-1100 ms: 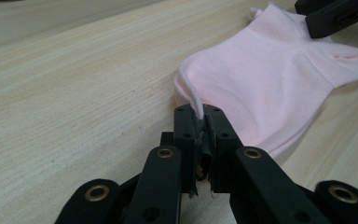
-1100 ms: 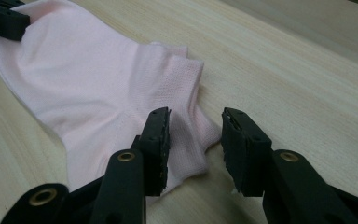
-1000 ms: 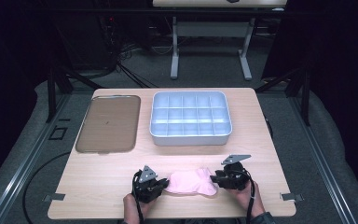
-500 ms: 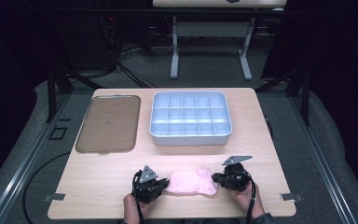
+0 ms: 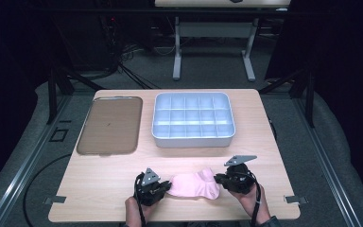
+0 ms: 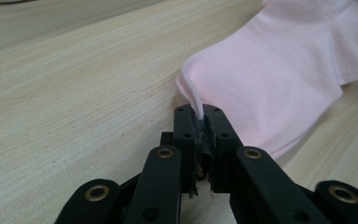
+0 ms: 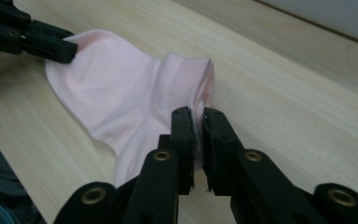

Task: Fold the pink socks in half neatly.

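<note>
At the bottom centre we pinch the pink sock (image 5: 194,185) with both tools: left gripper (image 5: 166,188) clamped on one end, right gripper (image 5: 217,179), jaws just closed, on the other.

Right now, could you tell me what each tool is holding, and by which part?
Both hold the pale pink fabric sock: left tool pinches its toe edge, right tool its cuff.

Your counter (image 5: 246,156) is a pale wood-grain top standing on dark grey floor. Toward the far left of it lies a flat brown tray (image 5: 109,125), and just beside that, to its right, sits a light blue-grey box (image 5: 193,119) divided into small compartments. Near your edge, a pink sock (image 5: 194,185) lies on the wood, well apart from both.
</note>
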Demonstrator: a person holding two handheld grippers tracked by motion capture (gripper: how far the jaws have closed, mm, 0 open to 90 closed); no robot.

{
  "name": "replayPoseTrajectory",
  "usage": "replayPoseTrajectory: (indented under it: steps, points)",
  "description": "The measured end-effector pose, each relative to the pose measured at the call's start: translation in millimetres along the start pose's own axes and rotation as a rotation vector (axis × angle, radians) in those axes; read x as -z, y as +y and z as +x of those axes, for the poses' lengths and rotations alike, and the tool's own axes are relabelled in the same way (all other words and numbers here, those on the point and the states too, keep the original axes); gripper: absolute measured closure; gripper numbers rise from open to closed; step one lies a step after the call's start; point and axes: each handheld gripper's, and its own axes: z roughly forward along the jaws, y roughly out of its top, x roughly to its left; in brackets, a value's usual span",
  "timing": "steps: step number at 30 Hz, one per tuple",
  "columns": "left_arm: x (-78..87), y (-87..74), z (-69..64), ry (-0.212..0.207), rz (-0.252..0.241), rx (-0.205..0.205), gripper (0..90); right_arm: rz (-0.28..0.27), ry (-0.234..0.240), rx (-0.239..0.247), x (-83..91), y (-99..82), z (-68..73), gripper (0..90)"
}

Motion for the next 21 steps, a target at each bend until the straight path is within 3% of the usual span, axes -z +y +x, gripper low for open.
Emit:
replayPoseTrajectory:
  steps: [8,21]
  points:
    - [-0.2,-0.1,0.8,-0.004,-0.003,0.003,84.4,0.003,0.012,0.049,5.4,14.6,20.2,83.2]
    - [-0.3,0.1,1.4,-0.01,-0.001,0.01,84.2,0.047,0.03,0.109,-17.6,35.9,49.2,83.1]
